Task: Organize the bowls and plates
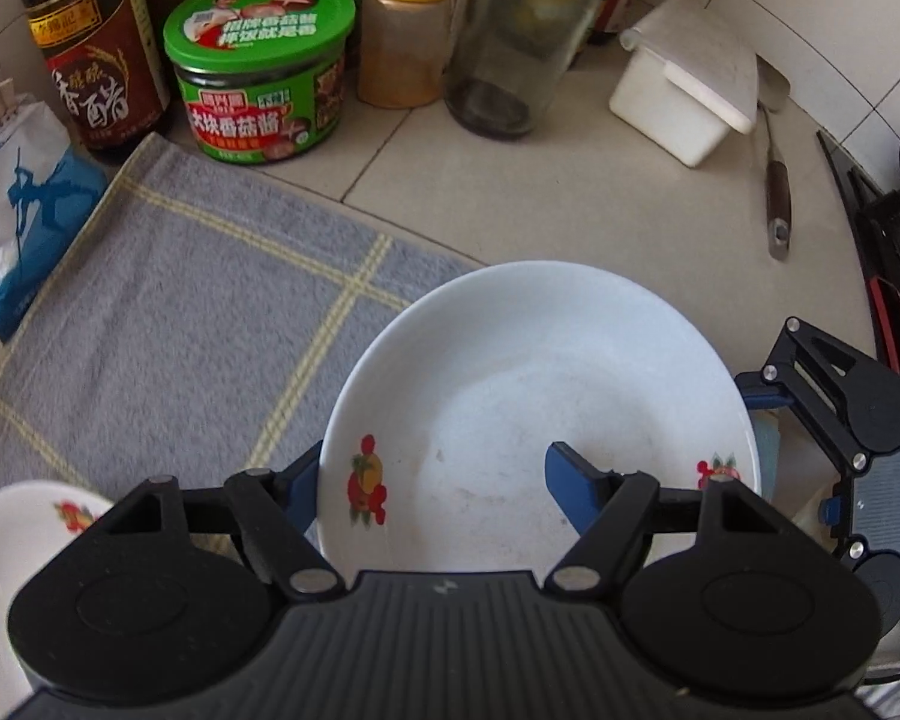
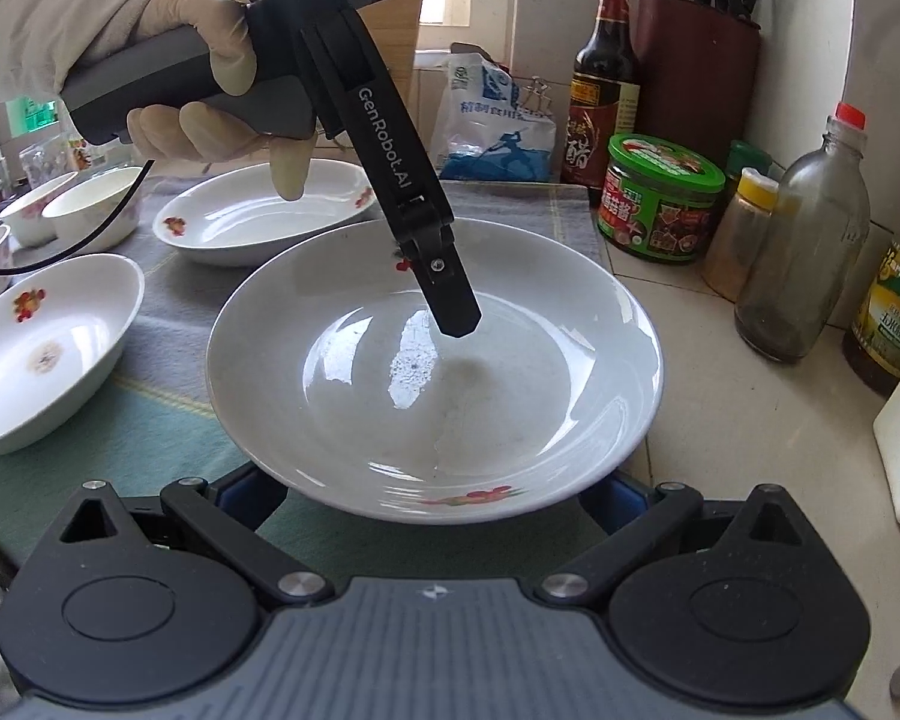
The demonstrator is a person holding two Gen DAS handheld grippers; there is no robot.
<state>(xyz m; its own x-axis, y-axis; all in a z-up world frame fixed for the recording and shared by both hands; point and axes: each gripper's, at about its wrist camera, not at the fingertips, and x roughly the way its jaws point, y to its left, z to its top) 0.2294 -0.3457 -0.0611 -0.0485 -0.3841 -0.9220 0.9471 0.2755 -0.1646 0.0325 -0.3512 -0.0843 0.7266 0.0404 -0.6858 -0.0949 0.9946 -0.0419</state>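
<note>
Risk 1: the white plate (image 1: 540, 372) is pinched at one side only, so its free far side can sag and the glazed wall can slide out between the pads, dropping it on the tabletop (image 1: 570, 198). Risk 2: a swing outward past the fingertips could knock the glass bottle (image 2: 801, 246) or the green-lidded jar (image 2: 660, 204), both near the far rim. Left fingers (image 1: 570, 477): closed on the plate's wall, one pad inside the bowl of the plate, the other outside and under its rim. Right fingers (image 2: 249, 495): spread wide, both tips tucked below the near rim; nothing is pinched between them, and contact with the underside cannot be told. The plate sits straight ahead of both fingertip pairs, partly over the grey cloth (image 1: 210, 330)
</note>
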